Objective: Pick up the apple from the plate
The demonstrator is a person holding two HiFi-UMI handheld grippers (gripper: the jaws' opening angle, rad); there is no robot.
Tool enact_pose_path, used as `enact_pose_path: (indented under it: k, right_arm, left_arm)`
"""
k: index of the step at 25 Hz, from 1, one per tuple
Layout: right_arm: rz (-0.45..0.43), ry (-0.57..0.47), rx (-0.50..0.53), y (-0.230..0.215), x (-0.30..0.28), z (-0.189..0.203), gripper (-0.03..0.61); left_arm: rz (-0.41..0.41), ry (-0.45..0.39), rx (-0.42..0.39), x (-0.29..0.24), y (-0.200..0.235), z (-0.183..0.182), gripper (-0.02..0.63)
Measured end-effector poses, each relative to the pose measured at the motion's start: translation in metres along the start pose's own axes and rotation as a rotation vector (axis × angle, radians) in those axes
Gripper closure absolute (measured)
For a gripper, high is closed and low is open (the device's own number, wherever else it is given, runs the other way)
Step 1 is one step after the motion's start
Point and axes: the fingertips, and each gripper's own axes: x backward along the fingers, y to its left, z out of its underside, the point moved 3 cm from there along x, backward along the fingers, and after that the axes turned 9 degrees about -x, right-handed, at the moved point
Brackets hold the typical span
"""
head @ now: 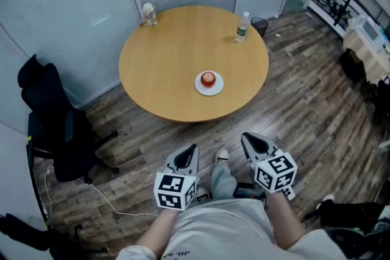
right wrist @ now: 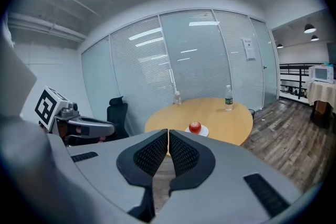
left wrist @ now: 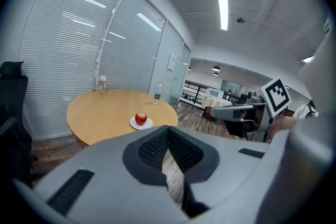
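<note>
A red apple sits on a small white plate near the front of a round wooden table. Both grippers are well short of the table, over the floor in front of the person. My left gripper is shut with nothing in it. My right gripper is shut and empty too. In the left gripper view the apple lies far ahead, above the closed jaws. The right gripper view shows the apple and plate just beyond its closed jaws.
A water bottle stands at the table's far right edge and a small glass jar at its far left. A black office chair stands at the left on the wooden floor. Glass walls with blinds close off the back. A waste bin sits behind the table.
</note>
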Motion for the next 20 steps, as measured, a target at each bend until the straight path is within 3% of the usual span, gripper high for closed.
enact_pose_path:
  k: [14, 20]
  right_arm:
    - [-0.085, 0.013, 0.035, -0.092, -0.116, -0.089, 0.548]
    - [-0.121, 0.035, 0.041, -0.126, -0.144, -0.113, 0.548]
  left_arm:
    - [-0.092, -0.009, 0.019, -0.132, 0.061, -0.068, 0.611]
    - [-0.119, -0.007, 0.029, -0.177, 0.068, -0.092, 0.611]
